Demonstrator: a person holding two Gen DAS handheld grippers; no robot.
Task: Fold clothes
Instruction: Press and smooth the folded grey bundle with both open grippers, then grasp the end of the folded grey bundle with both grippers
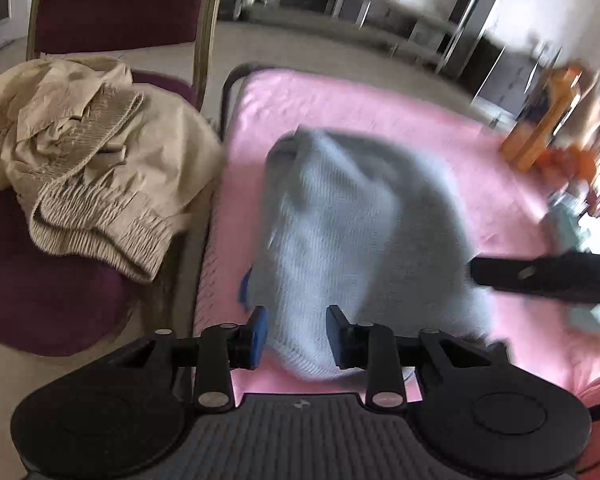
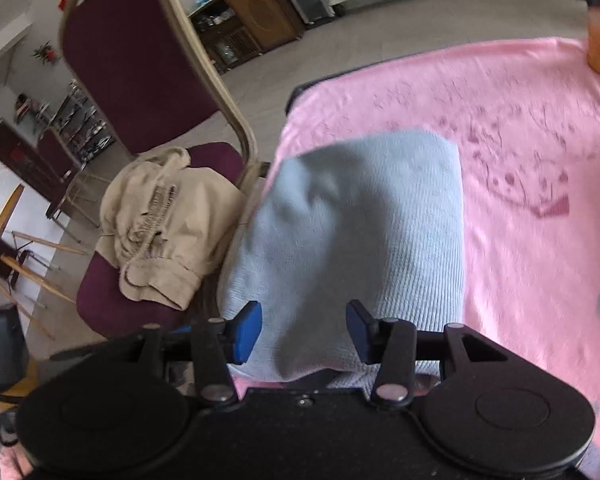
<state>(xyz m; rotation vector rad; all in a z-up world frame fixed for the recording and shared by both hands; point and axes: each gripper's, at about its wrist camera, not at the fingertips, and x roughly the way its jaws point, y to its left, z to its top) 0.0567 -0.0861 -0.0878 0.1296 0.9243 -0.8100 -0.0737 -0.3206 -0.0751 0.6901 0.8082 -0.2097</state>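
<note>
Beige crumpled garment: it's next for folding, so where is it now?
The beige crumpled garment lies on the maroon padded chair seat, at the left in both wrist views, beside the pink blanket holding the folded light-blue knit.

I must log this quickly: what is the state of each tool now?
Left tool: open, holding nothing, above the blue garment.
Right tool: open, holding nothing.

Soft daylight, heavy motion blur (worst rightward), fisheye-bent edges.
</note>
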